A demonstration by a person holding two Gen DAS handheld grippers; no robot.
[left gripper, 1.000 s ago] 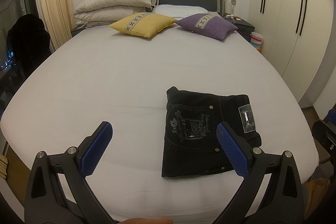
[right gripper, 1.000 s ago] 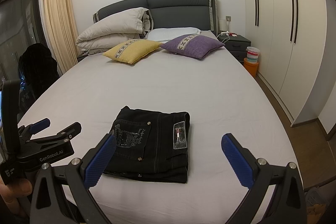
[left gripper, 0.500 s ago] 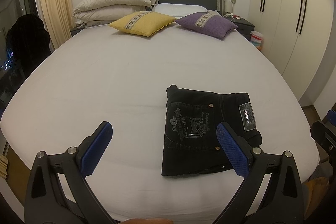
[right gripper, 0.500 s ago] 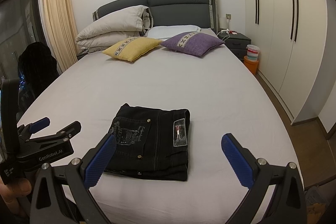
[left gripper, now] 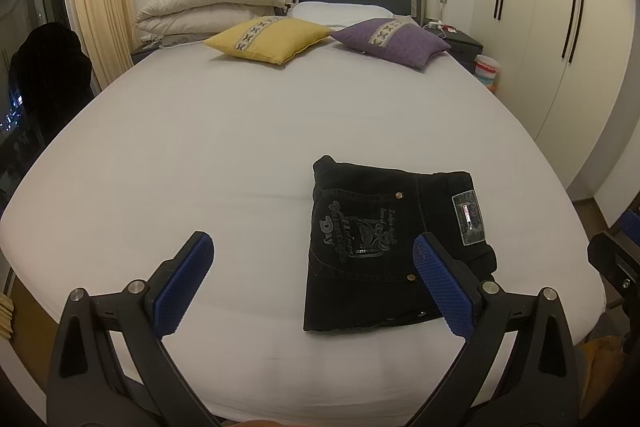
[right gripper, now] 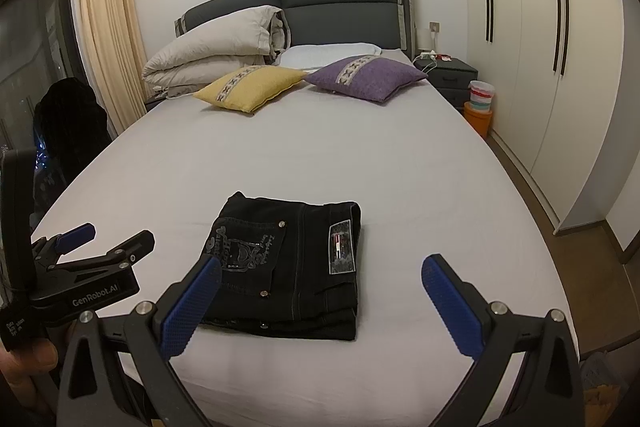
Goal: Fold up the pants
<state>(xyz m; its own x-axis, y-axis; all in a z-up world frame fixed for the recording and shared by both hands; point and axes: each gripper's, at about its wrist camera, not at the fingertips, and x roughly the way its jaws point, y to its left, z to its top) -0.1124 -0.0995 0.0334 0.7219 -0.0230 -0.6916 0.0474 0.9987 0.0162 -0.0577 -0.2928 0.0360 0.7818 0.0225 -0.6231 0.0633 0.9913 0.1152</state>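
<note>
Black pants (left gripper: 390,247) lie folded in a compact rectangle on the white bed (left gripper: 200,155), near its foot edge, back pocket and waist label up. They also show in the right wrist view (right gripper: 292,267). My left gripper (left gripper: 312,259) is open and empty, held above the bed's foot edge, left of and nearer than the pants. My right gripper (right gripper: 320,283) is open and empty, just short of the pants' near edge. The left gripper also appears at the left of the right wrist view (right gripper: 80,247).
A yellow cushion (left gripper: 272,37), a purple cushion (left gripper: 394,39) and a folded duvet (left gripper: 216,3) lie at the headboard. A nightstand (right gripper: 446,75) and stacked tubs (right gripper: 480,107) stand to the right, by white wardrobes (right gripper: 540,47). A dark chair (right gripper: 68,123) stands on the left.
Both grippers have drifted slightly; the views sit a little lower and closer to level. The pants have not moved and both grippers stay open.
</note>
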